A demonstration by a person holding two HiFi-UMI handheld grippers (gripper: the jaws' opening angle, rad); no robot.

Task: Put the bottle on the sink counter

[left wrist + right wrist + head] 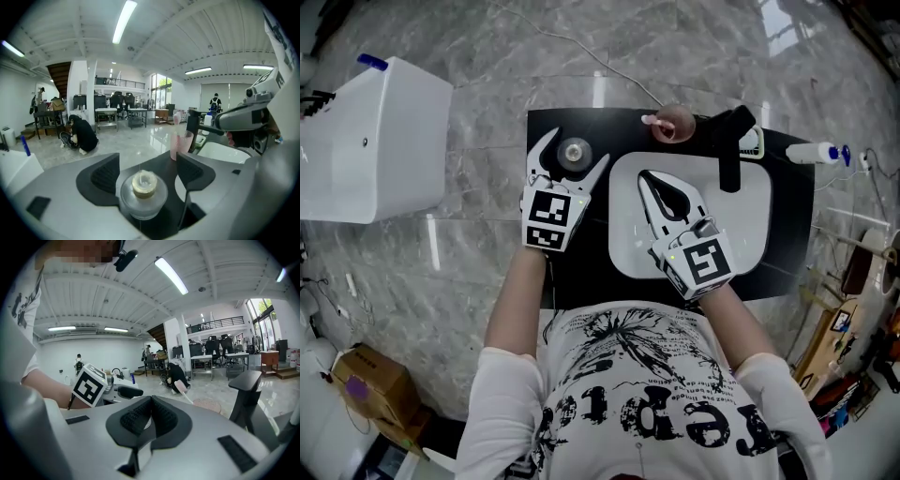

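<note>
My left gripper [577, 147] is spread wide, and the bottle [143, 191] stands upright between its two jaws, with neither pad plainly pressing on it. Seen from above, the bottle is a small round thing with a clear, glassy body that widens into a shoulder and a short, pale cream cap in the middle. From the left gripper view the body looks see-through and the cap dull and beige. It sits over the black sink counter [581, 279], at about 10 o'clock from the white basin [742, 227] and just beside the basin's rim. I cannot tell whether its base rests on the counter. My right gripper [649, 180] has its jaws pressed together with nothing between them, and it hangs over the left part of the basin, pointing to 11 o'clock. At the basin's 12 o'clock a pink cup [675, 123] holds a toothbrush [651, 120]. The black faucet [732, 142] rises at about 1 o'clock and reaches over the basin.
</note>
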